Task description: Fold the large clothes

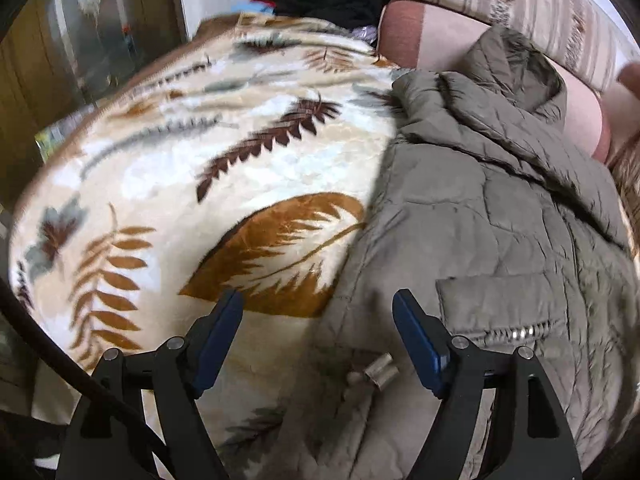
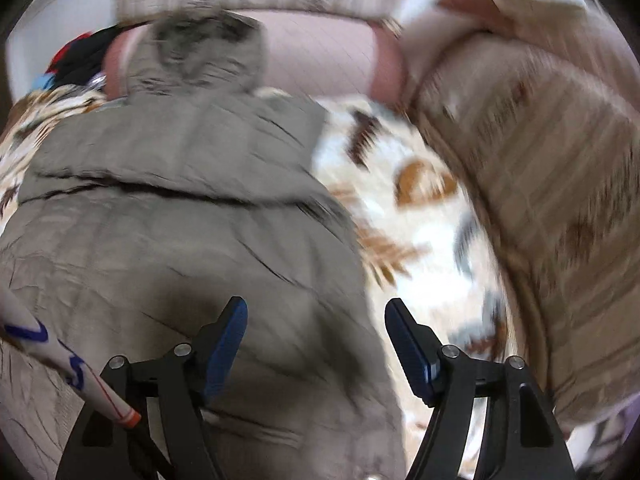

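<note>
Here the left tool (image 1: 318,312) stands with its blue pads (image 1: 218,338) wide apart and nothing pressed between them; below the gap lies the left edge of the olive quilted jacket (image 1: 480,216), where it meets the leaf-patterned blanket (image 1: 200,160), and whether the fingertips touch the cloth cannot be told. Just beneath the gap, a small metal cord end (image 1: 378,372) rests on the jacket's hem. Ahead and to the right of this tool sits a flap pocket with a zip (image 1: 516,334), and farther ahead the hood (image 1: 512,68) rests against a pink cushion (image 1: 428,40). The right tool (image 2: 316,314) is likewise spread wide and empty, its left pad (image 2: 228,344) over the jacket (image 2: 160,220) and its right pad over the blanket (image 2: 420,240), so the garment's right edge runs under the gap. This view is smeared by motion. The jacket lies flat on the blanket, front side down towards the right tool and puffy, with a deep crease across the shoulders and the hood (image 2: 200,52) at the far end. To the right of the right tool rises a beige striped sofa arm (image 2: 540,180); to its lower left pokes a white tube with blue marks and an orange tip (image 2: 80,376). Far ahead of the left tool lies a heap of dark and red clothes (image 1: 328,0).
</note>
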Tool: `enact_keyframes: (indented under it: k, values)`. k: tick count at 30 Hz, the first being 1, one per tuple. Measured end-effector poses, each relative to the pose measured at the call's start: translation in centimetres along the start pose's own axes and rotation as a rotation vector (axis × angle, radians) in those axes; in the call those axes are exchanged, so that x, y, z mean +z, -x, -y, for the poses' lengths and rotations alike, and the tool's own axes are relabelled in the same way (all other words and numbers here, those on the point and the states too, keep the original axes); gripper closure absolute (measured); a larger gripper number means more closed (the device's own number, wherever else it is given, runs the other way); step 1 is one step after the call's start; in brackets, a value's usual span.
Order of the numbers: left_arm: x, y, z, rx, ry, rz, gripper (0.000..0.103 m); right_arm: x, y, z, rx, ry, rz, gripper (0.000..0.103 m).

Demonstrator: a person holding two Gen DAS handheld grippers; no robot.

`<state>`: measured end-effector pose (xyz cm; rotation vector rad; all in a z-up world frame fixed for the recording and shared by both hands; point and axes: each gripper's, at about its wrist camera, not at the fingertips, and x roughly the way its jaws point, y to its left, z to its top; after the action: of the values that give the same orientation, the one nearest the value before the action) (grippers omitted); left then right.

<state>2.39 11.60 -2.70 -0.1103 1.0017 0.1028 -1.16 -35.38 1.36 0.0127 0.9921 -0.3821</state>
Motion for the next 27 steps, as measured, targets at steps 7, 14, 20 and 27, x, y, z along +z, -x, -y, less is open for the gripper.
enact_keyframes:
  k: [7,14,20,27]
  values:
    - [-0.5,-3.5,1.4,-0.237,-0.002,-0.136,0.040,-5.2,-2.9,6.2,0.126,-0.167,-0.156,0.026]
    - [-2.0,-1.8,4.4,-0.185,-0.064,-0.126,0.059,-6.3,-3.5,6.6,0.266,-0.245,-0.183,0.073]
    - [-1.9,-0.2,5.7,-0.083,-0.117,-0.105,0.058,-5.3,-4.3,7.8,0.252,-0.276,-0.187,0.076]
    - [-1.5,3.5,6.7,0.002,-0.198,0.014,0.045,-5.4,-1.2,8.1,0.163,-0.253,-0.090,0.050]
